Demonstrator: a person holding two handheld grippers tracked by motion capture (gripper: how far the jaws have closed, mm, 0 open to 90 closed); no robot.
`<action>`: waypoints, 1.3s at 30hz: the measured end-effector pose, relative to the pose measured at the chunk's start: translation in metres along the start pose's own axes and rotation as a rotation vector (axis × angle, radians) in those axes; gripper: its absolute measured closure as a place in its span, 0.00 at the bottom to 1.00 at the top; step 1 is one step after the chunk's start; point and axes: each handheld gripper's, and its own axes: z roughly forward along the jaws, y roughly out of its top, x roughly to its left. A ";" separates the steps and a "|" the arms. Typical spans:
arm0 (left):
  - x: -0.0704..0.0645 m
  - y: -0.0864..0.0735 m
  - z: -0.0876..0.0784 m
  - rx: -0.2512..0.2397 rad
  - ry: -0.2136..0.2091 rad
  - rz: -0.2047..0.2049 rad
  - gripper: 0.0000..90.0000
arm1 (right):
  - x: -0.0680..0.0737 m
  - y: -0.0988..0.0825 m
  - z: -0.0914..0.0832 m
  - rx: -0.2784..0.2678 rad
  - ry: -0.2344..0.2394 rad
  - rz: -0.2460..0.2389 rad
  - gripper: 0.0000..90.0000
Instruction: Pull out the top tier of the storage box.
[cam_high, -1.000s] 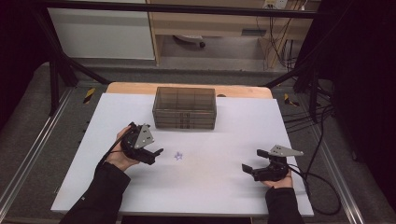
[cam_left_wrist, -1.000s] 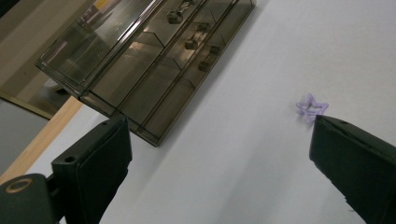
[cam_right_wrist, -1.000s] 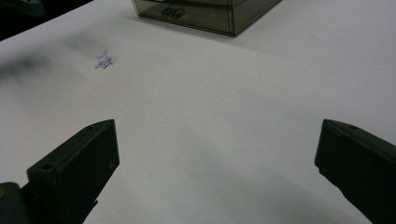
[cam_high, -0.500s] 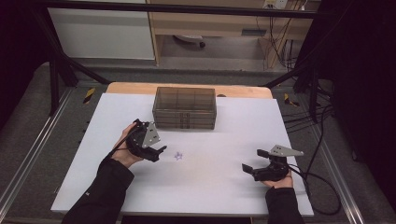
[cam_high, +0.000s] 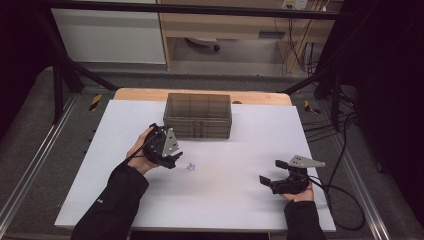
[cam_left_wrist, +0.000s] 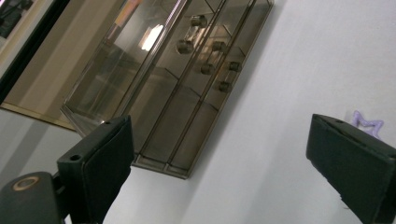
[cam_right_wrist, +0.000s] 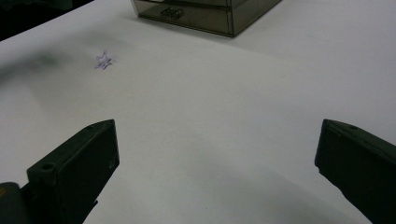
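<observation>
A smoky see-through drawer box (cam_high: 197, 115) stands at the back middle of the white table (cam_high: 90, 150). A small purple star (cam_high: 190, 167) lies flat in front of it. My left gripper (cam_high: 171, 159) hovers just left of the star, open and holding nothing. In the left gripper view its gripper (cam_left_wrist: 222, 140) has the jaws wide apart, with the drawer box (cam_left_wrist: 173, 79) ahead and the star (cam_left_wrist: 367, 123) by the right jaw. My right gripper (cam_high: 272, 172) rests open near the front right. In the right gripper view its gripper (cam_right_wrist: 219, 144) is empty, the star (cam_right_wrist: 103, 60) and box (cam_right_wrist: 205, 11) farther off.
The box has small round knobs (cam_left_wrist: 205, 56) on its drawer fronts. A wooden board edge (cam_high: 260, 96) shows behind the white sheet. Cables (cam_high: 345, 200) trail off the right side. Metal rails (cam_high: 30, 170) run beside the table.
My left gripper has shifted a little to the right, closer to the star and the box. The right gripper has stayed where it was.
</observation>
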 end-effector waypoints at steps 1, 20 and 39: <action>0.000 0.000 0.000 0.000 0.000 0.000 0.09 | 0.000 0.000 0.000 0.000 0.000 0.000 0.00; 0.000 0.009 0.019 0.015 0.057 0.091 0.15 | 0.000 0.000 0.000 0.003 0.001 0.002 0.00; -0.010 0.022 0.041 0.039 0.132 0.269 0.28 | 0.000 0.000 0.000 0.002 0.001 0.003 0.00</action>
